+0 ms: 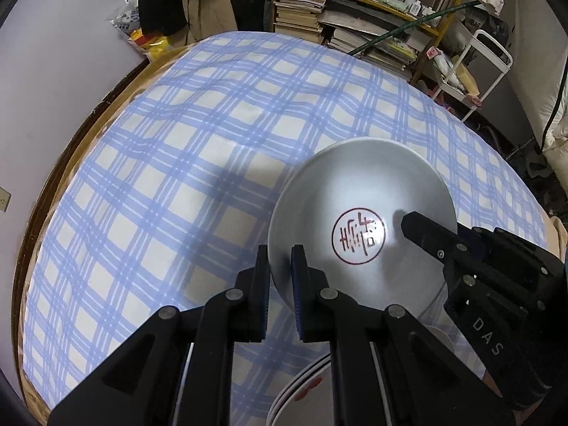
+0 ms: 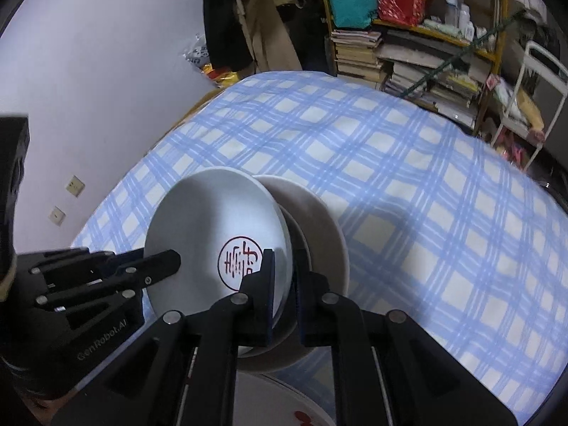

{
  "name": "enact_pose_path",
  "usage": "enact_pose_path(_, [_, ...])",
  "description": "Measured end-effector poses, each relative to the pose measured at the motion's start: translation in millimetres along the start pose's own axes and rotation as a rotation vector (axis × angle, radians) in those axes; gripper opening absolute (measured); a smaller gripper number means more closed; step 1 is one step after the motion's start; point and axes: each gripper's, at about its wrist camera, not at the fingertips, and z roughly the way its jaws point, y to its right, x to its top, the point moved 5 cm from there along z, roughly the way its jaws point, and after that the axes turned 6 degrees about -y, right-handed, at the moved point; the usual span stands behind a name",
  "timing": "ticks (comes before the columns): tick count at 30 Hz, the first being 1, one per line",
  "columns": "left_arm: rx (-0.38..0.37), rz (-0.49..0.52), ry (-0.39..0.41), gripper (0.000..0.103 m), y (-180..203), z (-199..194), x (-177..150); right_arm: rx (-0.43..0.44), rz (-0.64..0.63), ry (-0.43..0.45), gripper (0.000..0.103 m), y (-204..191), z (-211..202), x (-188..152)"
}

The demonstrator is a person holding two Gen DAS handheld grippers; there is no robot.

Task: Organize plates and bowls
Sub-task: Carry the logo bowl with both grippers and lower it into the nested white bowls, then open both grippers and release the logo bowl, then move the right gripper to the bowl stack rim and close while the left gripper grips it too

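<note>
Clamping opposite rims of one white bowl [image 1: 358, 227], the left gripper [image 1: 280, 277] and right gripper [image 2: 284, 280] hold it between them above a second bowl [image 2: 319, 220]. Nearest, beneath the tongs, lies a plate [image 2: 269, 397]; beyond, bare checked cloth [image 1: 198, 113]. Stacking looks underway, unfinished.

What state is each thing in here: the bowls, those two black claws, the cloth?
White bowl with red seal: lifted, tilted, clamped at opposite rim edges.
Second bowl: beneath the first, empty.
Plate: lying flat, near edge of view.
Left gripper: shut on the rim.
Right gripper: shut on the rim.
Checked cloth: spread, slightly wrinkled.
</note>
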Motion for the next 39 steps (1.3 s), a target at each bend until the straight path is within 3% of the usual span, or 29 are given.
enact_pose_path(12, [-0.039, -0.002, 0.042, 0.012, -0.1, -13.3, 0.0, -0.031, -0.051, -0.036, 0.021, -5.7, -10.5, -1.6])
enact_pose_path(15, [-0.024, -0.005, 0.072, 0.012, -3.9, -22.0, 0.8, -0.023, -0.054, -0.007, 0.037, -6.6, -20.2, -0.1])
enact_pose_path(17, [-0.011, -0.010, 0.083, 0.012, -7.1, -25.9, 0.8, -0.034, -0.056, 0.045, 0.061, -5.6, -32.1, 2.4])
enact_pose_path(21, [0.021, -0.011, 0.083, 0.016, -14.0, -25.7, 0.5, -0.008, -0.014, 0.059, 0.067, 2.6, -44.5, 7.3])
enact_pose_path(23, [0.047, -0.016, 0.077, 0.017, -18.7, -23.3, 0.9, -0.024, 0.009, 0.061, 0.088, 10.7, -47.2, 6.7])
enact_pose_path(24, [0.052, -0.019, 0.072, 0.018, -21.3, -21.6, 1.2, -0.031, 0.017, 0.060, 0.091, 13.7, -48.3, 6.4])
enact_pose_path(29, [0.017, -0.046, 0.028, 0.023, -32.8, -9.6, 2.8, -0.043, 0.074, 0.035, 0.095, 34.2, -46.6, 2.0])
enact_pose_path(32, [0.006, -0.082, 0.014, 0.034, -40.6, -1.2, 5.1, -0.060, 0.088, 0.024, 0.099, 43.4, -45.8, -0.2])
enact_pose_path(34, [0.016, -0.107, 0.035, 0.035, -45.2, -0.2, 7.7, -0.076, 0.095, 0.022, 0.099, 48.3, -44.5, -1.1])
enact_pose_path(36, [0.001, -0.119, 0.042, 0.050, -46.5, 0.3, 10.1, -0.088, 0.104, 0.013, 0.100, 53.2, -41.8, -1.8])
enact_pose_path(39, [-0.019, -0.137, 0.054, 0.054, -47.6, 0.7, 11.7, -0.099, 0.125, -0.003, 0.101, 60.0, -35.8, -3.7])
